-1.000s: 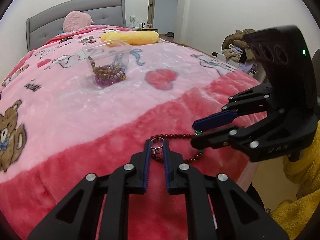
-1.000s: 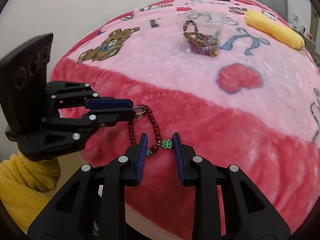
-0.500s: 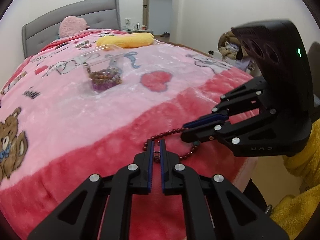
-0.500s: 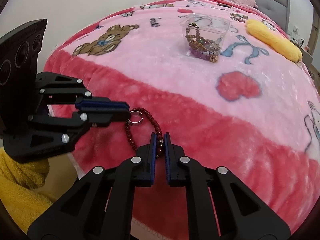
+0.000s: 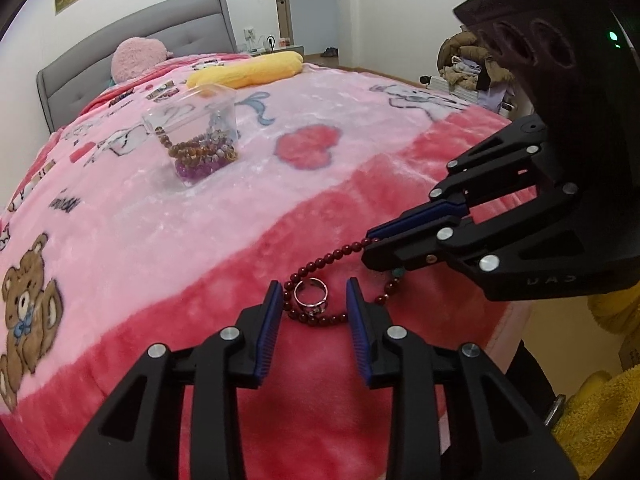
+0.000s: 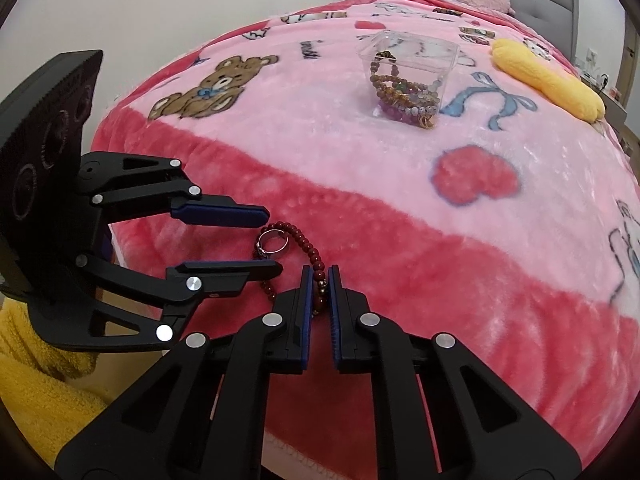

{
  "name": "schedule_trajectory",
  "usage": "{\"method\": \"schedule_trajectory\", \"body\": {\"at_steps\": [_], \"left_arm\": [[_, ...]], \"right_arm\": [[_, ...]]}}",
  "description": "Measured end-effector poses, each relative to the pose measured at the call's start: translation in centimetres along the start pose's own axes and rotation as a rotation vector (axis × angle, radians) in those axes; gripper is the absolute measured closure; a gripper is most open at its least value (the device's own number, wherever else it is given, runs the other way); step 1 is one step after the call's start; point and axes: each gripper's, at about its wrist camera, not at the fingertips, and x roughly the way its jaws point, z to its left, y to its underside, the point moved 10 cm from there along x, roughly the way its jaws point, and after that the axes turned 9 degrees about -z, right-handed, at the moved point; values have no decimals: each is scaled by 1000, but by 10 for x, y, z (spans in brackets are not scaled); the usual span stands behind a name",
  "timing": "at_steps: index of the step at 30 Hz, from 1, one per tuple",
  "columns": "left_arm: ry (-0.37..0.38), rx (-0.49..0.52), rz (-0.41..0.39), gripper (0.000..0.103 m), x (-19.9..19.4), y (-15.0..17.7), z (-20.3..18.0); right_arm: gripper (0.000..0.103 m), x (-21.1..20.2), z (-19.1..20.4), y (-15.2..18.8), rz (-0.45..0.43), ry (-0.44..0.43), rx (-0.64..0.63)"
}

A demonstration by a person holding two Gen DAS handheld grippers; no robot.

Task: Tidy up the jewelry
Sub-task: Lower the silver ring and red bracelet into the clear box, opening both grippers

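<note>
A dark red bead bracelet (image 5: 320,260) lies on the red band of the pink blanket near the bed's front edge. A silver ring (image 5: 311,293) rests inside its loop. My left gripper (image 5: 313,292) straddles the ring with its jaws opening, pads clear of the ring. In the right wrist view the left gripper (image 6: 274,242) shows the same gap around the ring (image 6: 273,242). My right gripper (image 6: 319,274) is shut on the bracelet (image 6: 310,250); in the left wrist view it (image 5: 368,246) pinches the bead strand. A clear plastic box (image 5: 196,136) holding several bracelets stands farther up the bed.
A yellow plush pillow (image 5: 248,69) and a pink plush (image 5: 138,58) lie near the grey headboard (image 5: 132,40). The bed's edge drops off just below the grippers. Yellow fleece fabric (image 6: 44,384) sits beside the bed. A clothes pile (image 5: 468,60) is at the far right.
The right gripper closed on the bead bracelet. The left gripper, shut on the ring before, has opened, and the ring now lies flat on the blanket between its fingers.
</note>
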Motion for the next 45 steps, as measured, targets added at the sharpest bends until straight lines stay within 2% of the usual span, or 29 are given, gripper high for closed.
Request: {"method": "schedule_trajectory", "body": {"at_steps": [2,4,8,30,39,45], "left_arm": [[10,-18,0,71,1,0,2],[11,-26,-1,80,1,1,4],[26,-36,-15,86,0,0,2],[-1,-116,-116,86,-23,-15,26],[-27,-168,-173,86,-23,-42,44],[-82,-174,-229,86,-22,-75,60]], "right_arm": [[96,-1,0,-2,-7,0,5],[96,-3,0,-4,-15,-5,11],[96,-8,0,-9,-28,-13,15],[96,-38,-11,-40,-128,17,24],[96,-42,-18,-72,-182,35,16],[96,-40,-27,-104,-220,45,28]]}}
